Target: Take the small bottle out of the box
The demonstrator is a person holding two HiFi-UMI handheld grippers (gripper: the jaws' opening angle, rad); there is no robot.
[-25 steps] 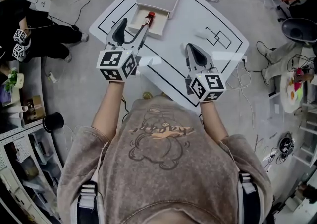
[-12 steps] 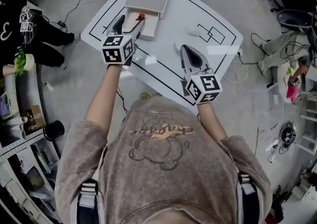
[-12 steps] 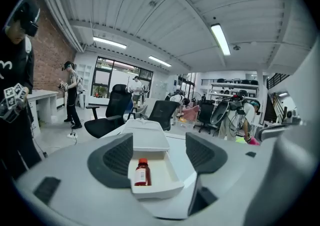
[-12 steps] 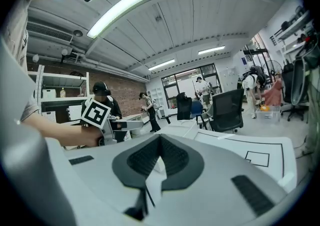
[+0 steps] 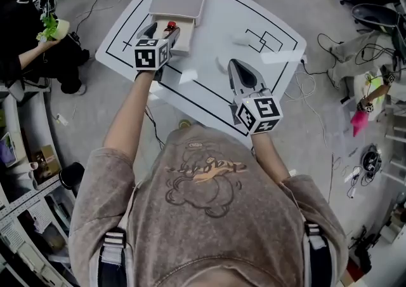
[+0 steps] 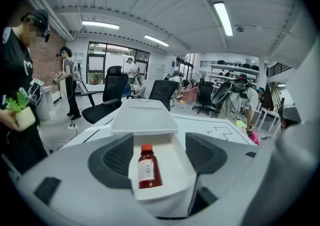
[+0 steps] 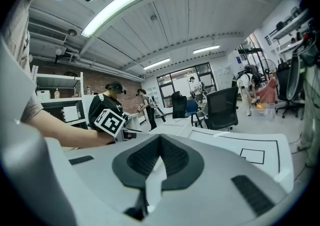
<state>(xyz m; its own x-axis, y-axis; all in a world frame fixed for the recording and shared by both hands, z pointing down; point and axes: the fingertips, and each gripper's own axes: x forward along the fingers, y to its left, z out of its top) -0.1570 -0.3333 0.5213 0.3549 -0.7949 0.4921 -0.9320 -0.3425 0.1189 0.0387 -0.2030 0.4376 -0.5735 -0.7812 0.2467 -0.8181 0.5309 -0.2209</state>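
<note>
I see a grey floor [image 5: 95,108], black office chairs [image 6: 112,87], ceiling strip lights [image 6: 223,18] and a brick wall [image 6: 52,57].

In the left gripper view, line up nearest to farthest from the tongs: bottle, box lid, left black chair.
1. Bottle, in the open box, right ahead.
2. Box lid, open behind the bottle.
3. Black chair, far behind, left side.
</note>
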